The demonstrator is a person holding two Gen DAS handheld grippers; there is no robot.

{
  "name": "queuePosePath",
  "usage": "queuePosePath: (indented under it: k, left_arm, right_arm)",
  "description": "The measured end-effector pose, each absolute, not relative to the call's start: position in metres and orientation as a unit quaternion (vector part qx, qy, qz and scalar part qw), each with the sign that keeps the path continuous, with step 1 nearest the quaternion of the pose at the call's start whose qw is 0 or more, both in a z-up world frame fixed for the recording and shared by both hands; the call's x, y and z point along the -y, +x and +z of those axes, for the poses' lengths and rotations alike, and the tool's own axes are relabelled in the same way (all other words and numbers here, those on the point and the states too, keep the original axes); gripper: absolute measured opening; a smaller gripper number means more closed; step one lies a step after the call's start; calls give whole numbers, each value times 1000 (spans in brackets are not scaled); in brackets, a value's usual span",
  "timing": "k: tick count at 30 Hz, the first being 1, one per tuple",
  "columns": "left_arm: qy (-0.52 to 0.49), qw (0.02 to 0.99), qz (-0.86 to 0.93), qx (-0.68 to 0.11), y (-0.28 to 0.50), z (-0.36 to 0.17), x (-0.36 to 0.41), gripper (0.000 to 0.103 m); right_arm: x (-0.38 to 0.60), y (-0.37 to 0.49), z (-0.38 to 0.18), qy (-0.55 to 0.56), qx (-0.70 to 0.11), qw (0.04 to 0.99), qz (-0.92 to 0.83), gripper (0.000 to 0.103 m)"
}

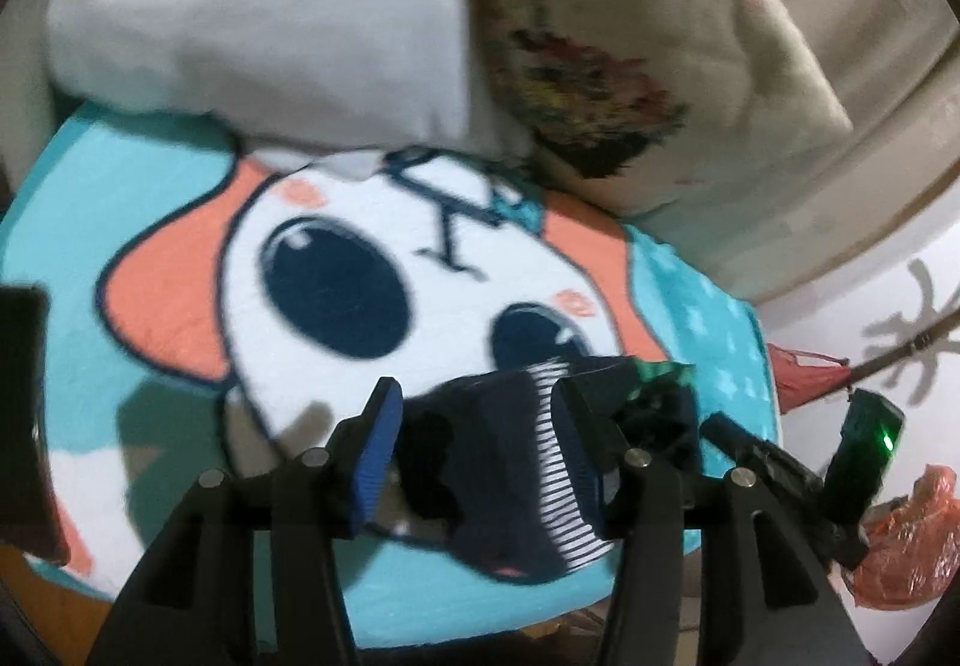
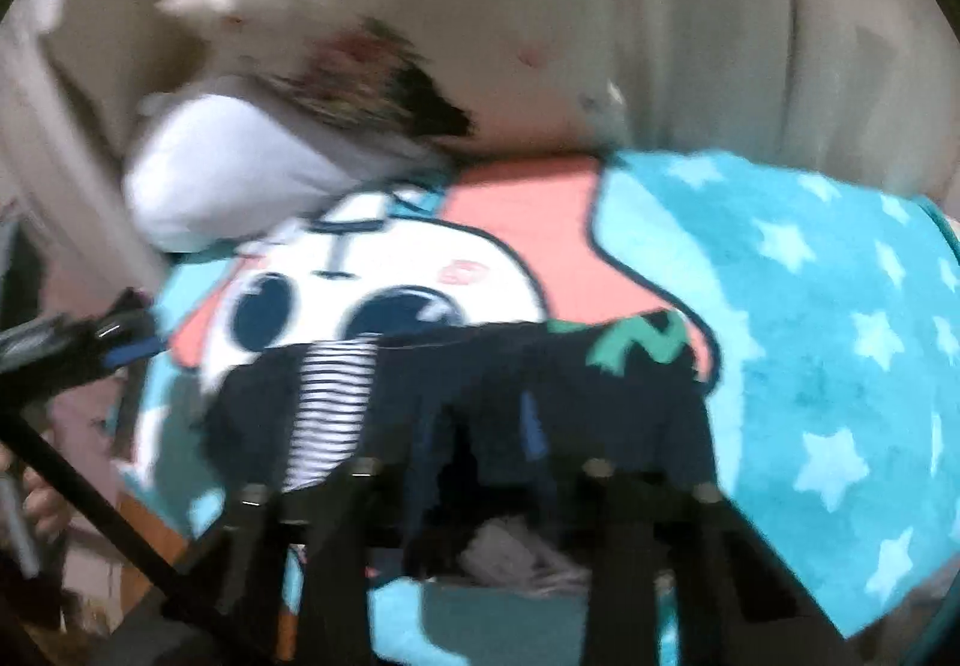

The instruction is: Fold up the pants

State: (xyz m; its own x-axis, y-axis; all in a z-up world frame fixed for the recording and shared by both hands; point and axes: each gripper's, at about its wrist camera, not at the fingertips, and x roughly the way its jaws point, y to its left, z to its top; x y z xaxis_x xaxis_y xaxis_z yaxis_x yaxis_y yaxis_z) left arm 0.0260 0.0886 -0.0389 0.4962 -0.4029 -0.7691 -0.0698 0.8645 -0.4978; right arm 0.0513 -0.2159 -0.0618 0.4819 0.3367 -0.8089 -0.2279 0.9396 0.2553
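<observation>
The pants (image 1: 480, 462) are small and dark navy, with a white striped panel and a green patch. They hang bunched above a turquoise cartoon blanket (image 1: 180, 222). My left gripper (image 1: 480, 426) has blue-padded fingers (image 1: 378, 456) standing apart, with the pants between them. In the right wrist view the pants (image 2: 456, 396) drape over my right gripper (image 2: 480, 426), whose fingers are hidden by the cloth and motion blur. The other gripper (image 2: 90, 342) shows at the left edge there.
A white pillow (image 1: 258, 18) and a cream printed cushion (image 1: 630, 36) lie at the back of the blanket. Orange plastic bags (image 1: 900, 540) lie on the white floor at right. The blanket (image 2: 810, 336) with stars spreads to the right.
</observation>
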Motion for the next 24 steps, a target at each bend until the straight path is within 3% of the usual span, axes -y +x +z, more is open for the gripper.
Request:
queuePosePath:
  k: [7,11,12,16,21,24]
  left_arm:
    - [-254,820,-78,-506,9,-60,-108,50]
    - [-257,819,-64,-509,0,-64,-119,50]
    - [-260,818,-62,-510,-2,-67,-122,50]
    - [-266,809,-51,-522,-9,-80,-127,50]
    - [-269,808,-44,-523,-20,-87,-132,50]
    - [-271,809,-31,-521,-29,-88,-138,50]
  right_arm:
    - [187,81,-117,43,-538,829,146,29]
    - [182,79,-94,27,-534,835,130,30]
    - [179,76,-84,24,-525,840,134,32]
    - [144,68,-57,32,-516,832,202,70]
    - [68,76,-63,33,-562,778,279,76]
    - [19,75,-77,-49,-572,770,277,77]
